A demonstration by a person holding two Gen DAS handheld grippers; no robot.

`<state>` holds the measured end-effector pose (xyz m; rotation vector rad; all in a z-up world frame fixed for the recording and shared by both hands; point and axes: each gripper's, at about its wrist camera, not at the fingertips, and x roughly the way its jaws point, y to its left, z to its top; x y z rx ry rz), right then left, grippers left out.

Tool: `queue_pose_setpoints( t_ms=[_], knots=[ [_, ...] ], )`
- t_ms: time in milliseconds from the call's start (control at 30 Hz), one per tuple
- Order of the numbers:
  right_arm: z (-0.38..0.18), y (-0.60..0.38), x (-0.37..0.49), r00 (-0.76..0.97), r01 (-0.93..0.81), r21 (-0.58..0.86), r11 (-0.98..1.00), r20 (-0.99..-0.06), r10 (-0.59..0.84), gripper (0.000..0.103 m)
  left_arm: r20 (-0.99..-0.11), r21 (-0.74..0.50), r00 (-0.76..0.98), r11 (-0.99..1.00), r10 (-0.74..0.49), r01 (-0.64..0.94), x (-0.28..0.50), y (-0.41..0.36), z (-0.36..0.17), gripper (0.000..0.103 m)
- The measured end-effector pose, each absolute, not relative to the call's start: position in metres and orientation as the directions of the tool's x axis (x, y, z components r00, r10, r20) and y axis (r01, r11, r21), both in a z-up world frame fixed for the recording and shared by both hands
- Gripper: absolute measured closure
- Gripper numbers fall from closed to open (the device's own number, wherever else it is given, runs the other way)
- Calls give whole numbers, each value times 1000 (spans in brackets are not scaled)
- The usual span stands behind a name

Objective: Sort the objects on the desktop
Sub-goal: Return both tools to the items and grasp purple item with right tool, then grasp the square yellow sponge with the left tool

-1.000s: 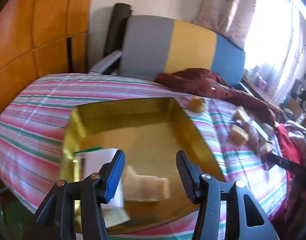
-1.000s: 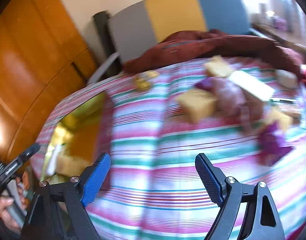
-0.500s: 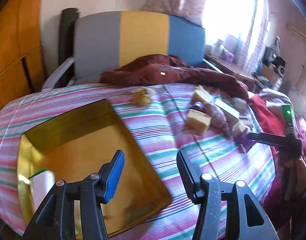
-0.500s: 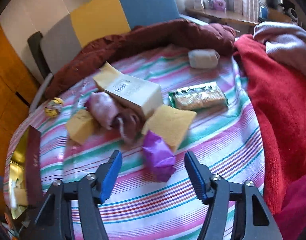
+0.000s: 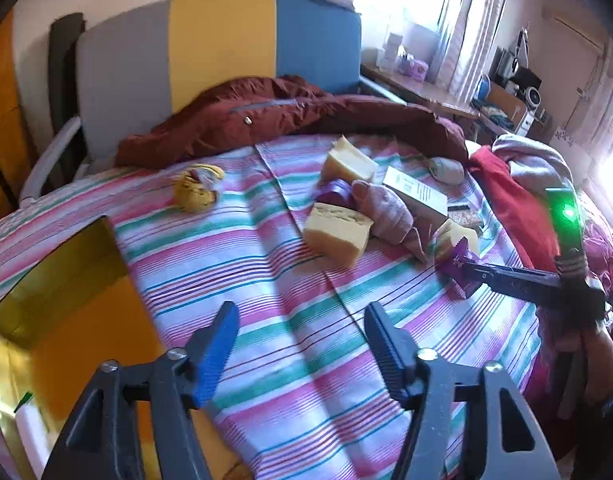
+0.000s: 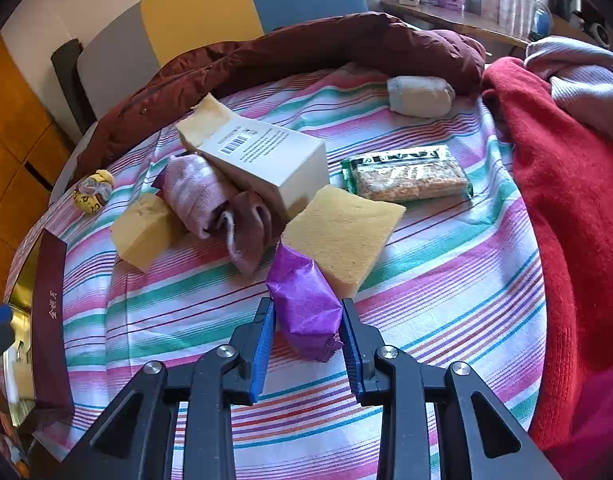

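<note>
My right gripper [image 6: 306,306] is low over the striped cloth, its jaws closing with a purple packet [image 6: 302,308] between them. Both pads touch the packet's sides. Just beyond it lie a flat yellow sponge [image 6: 342,232], a white barcoded box [image 6: 266,156], a pink cloth bundle [image 6: 202,196] and a second sponge [image 6: 144,226]. My left gripper [image 5: 301,314] hangs over bare striped cloth to the right of the gold box [image 5: 78,280]. Its jaws are opening and hold nothing. In the left wrist view the purple packet [image 5: 454,260] shows at the right gripper's finger.
A green-wrapped snack bar [image 6: 410,176], a rolled grey sock [image 6: 418,96] and a small yellow toy [image 6: 92,196] lie on the cloth. A maroon jacket [image 6: 306,48] runs along the back. Red clothing [image 6: 566,200] is heaped on the right. A white item sits in the gold box.
My left gripper swung right, from over the gold box to over the striped cloth, and its jaws widened. My right gripper came down around the purple packet and narrowed onto it.
</note>
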<state>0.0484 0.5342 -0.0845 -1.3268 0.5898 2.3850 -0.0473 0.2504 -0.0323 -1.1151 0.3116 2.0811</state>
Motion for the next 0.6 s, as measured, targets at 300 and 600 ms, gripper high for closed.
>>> queue_pose_setpoints(
  t_ms=[300, 600],
  knots=[
    [-85, 525, 45, -522, -423, 238, -874, -853, 21, 72, -839, -100, -292, -657, 459, -748, -86, 307, -48, 22],
    [-87, 520, 41, -525, -390, 266, -881, -851, -24, 72, -884, -38, -242, -578, 400, -815, -106, 359, -76, 11]
  ],
)
